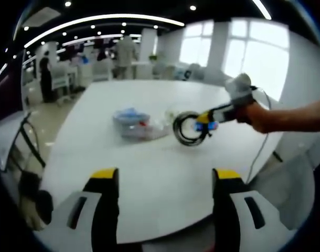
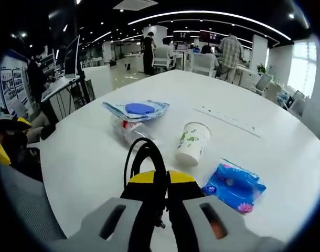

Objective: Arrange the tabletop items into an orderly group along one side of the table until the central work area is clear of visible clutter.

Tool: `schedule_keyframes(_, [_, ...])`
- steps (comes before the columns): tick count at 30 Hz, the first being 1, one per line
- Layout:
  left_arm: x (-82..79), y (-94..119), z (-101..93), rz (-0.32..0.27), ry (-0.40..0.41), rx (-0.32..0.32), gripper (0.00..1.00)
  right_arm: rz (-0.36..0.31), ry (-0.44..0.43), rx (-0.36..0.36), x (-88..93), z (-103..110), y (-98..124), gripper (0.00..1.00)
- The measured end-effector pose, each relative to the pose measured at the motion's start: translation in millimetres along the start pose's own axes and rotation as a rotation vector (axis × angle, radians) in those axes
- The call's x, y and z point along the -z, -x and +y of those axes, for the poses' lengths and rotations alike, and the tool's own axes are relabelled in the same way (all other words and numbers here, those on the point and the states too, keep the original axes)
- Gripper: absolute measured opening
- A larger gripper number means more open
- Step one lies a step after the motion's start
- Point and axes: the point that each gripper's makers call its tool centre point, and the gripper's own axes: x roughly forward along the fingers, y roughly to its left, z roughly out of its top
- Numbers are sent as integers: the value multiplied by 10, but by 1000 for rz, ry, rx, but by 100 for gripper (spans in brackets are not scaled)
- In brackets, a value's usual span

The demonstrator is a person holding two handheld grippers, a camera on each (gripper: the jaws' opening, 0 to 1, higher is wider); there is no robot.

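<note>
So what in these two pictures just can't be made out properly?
- Paper cup: in the left gripper view, blurred and partly hidden behind the cable coil.
- Print on the blue tissue pack: too small to read in the right gripper view.
- Plastic bottle: partly under the blue-and-clear packet, label unreadable.
- Cable coil's lower part: hidden between the right gripper jaws.
</note>
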Motion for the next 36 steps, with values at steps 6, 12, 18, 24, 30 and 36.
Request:
schedule_keyframes(6, [9, -3, -13, 4, -4, 2, 69, 3, -12, 30, 96, -202, 152, 6])
schedule_keyframes(12, [9, -9, -14, 4, -3, 2, 69, 12, -26, 68, 215, -469, 337, 6])
schedule_keyframes(18, [11, -19, -27, 6, -9, 3, 69, 30, -50, 98, 385, -664, 458, 6])
schedule_keyframes(24, [18, -22, -28, 7, -9, 4, 69, 42, -77, 101, 484, -682, 465, 6])
schedule_keyframes(30, [15, -21, -19, 6, -4, 0, 69, 66, -121, 88, 592, -668, 394, 6])
schedule_keyframes(36, [10, -21, -18, 4, -4, -2, 69, 106, -135, 91, 714, -684, 342, 6])
